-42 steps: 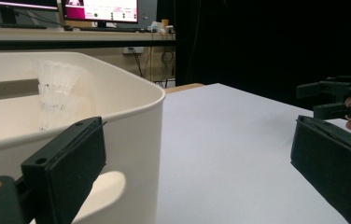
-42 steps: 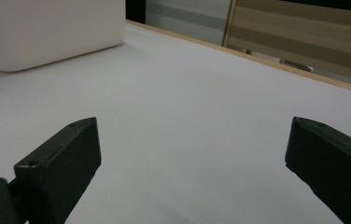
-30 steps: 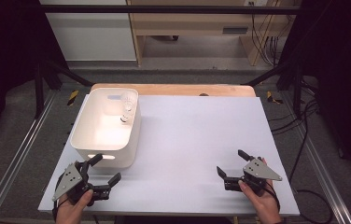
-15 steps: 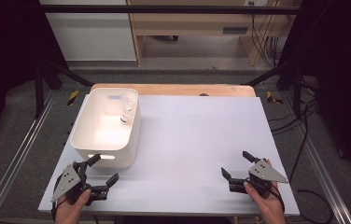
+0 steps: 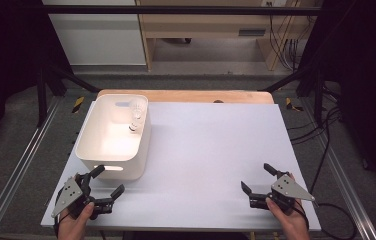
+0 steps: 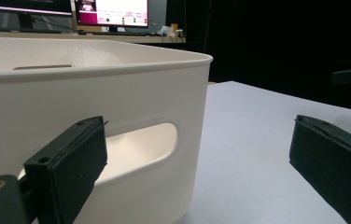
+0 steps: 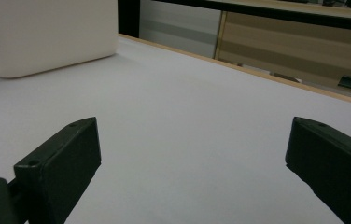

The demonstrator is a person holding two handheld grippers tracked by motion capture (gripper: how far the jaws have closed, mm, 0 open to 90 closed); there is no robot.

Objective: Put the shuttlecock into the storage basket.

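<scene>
A white plastic bin (image 5: 113, 137) with a handle slot stands on the left of the white table (image 5: 211, 150). Inside it, near the far right wall, lies a small clear bulb-like object (image 5: 135, 118). My left gripper (image 5: 107, 181) rests open at the table's front left corner, just before the bin's near wall (image 6: 117, 116); its jaws stand wide apart with nothing between them. My right gripper (image 5: 257, 179) is open near the front right edge, over bare table (image 7: 187, 130), holding nothing. The bin (image 7: 43, 32) appears far off in the right gripper view.
A wooden strip (image 5: 186, 95) runs along the table's far edge. Metal frame rails (image 5: 21, 165) flank both sides, with cables (image 5: 326, 125) on the floor at the right. A wooden bench (image 5: 216, 25) stands beyond.
My right gripper has drawn back a little toward the front edge of the table. The left gripper has barely shifted.
</scene>
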